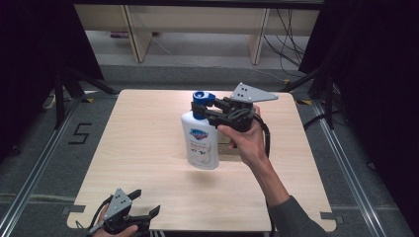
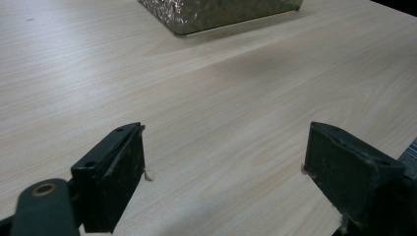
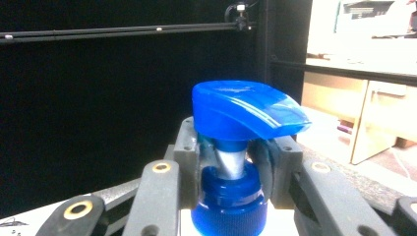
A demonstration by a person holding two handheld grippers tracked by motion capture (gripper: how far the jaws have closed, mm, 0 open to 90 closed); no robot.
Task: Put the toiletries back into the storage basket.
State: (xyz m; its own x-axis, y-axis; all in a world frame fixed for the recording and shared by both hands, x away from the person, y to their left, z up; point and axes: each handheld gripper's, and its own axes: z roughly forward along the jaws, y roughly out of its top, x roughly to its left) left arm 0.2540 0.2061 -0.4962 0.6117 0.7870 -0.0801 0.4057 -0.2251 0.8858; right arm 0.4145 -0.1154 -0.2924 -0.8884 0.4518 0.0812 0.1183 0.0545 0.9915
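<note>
High view looks down on the table (image 1: 148,148); the left gripper view skims it beyond its jaws.

Looks like a lab recording bay: black curtains (image 1: 29,59), floor rails (image 1: 34,173), a taped wooden table (image 1: 148,148), loose cables (image 1: 286,34).

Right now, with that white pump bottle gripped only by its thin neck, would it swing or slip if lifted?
The bottle looks tall with a narrow base, so probably tippy. The right gripper clamps just under the blue pump head, whose overhang likely stops slipping. Its body may swing below; the smooth plastic looks stiff.
</note>
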